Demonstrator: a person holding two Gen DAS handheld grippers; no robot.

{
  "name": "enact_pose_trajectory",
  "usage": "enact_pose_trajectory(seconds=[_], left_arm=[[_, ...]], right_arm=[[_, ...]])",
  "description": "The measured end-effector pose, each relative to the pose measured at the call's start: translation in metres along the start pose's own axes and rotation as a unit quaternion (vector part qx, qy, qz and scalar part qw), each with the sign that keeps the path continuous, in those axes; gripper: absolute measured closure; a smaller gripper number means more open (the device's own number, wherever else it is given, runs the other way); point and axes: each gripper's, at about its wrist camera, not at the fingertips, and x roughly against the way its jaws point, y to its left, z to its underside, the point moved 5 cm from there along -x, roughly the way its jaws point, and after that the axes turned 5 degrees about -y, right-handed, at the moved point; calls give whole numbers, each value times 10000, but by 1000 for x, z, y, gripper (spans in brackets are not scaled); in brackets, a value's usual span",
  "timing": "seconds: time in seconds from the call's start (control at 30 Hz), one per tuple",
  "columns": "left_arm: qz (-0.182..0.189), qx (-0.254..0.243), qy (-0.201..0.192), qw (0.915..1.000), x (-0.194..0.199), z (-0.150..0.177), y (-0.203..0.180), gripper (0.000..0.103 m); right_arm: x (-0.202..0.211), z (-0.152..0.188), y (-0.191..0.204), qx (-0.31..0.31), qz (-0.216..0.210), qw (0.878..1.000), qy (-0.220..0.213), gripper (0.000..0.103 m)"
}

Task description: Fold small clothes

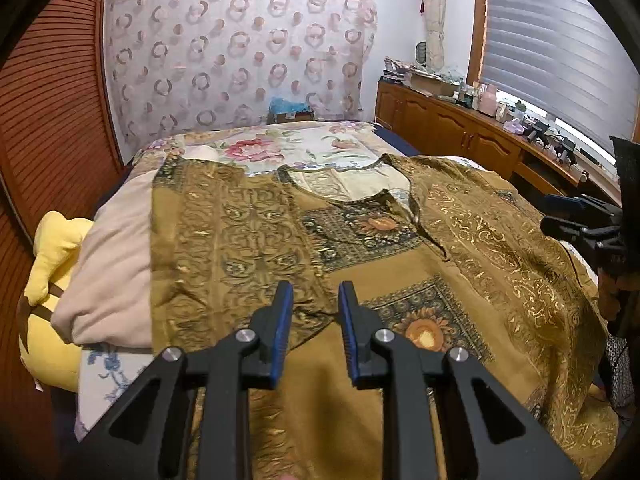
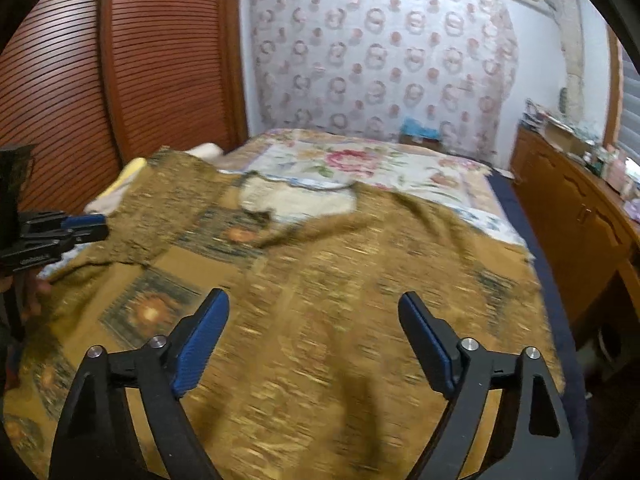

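A mustard-gold patterned tunic [image 1: 360, 248] lies spread on the bed, neckline towards the far wall; its left side is folded in over the middle. It also fills the right wrist view [image 2: 320, 300], which is blurred. My left gripper [image 1: 315, 292] hovers just above the tunic's middle, jaws a narrow gap apart and empty. It also shows at the left edge of the right wrist view [image 2: 86, 226]. My right gripper [image 2: 314, 304] is wide open and empty above the tunic's right half. It shows at the right edge of the left wrist view [image 1: 560, 216].
The bed has a floral cover [image 1: 280, 148]. A beige cushion [image 1: 116, 264] and a yellow plush toy [image 1: 52, 264] lie at its left edge beside a slatted wooden wardrobe [image 2: 120, 60]. A wooden sideboard [image 1: 460, 128] with clutter runs along the right.
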Motion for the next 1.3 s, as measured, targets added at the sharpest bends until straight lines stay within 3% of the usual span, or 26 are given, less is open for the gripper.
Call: enact_pose_trajectory(seconds=[0.27, 0.53, 0.87, 1.03, 1.3], left_arm=[[96, -202, 73, 9997, -10, -2, -25, 83], [188, -446, 344, 9982, -34, -4, -44, 83], [216, -661, 1027, 9923, -70, 11, -54, 83], [356, -622, 1009, 9923, -70, 13, -55, 82], [617, -735, 1008, 9903, -70, 16, -65, 57]], right_arm=[[25, 21, -95, -381, 872, 9954, 128, 17], [28, 52, -172, -726, 1317, 9871, 552, 26], [17, 74, -208, -1260, 973, 9828, 939, 33], [9, 74, -206, -1276, 797, 9833, 1021, 42], [-1, 75, -206, -1317, 613, 9835, 1081, 61]])
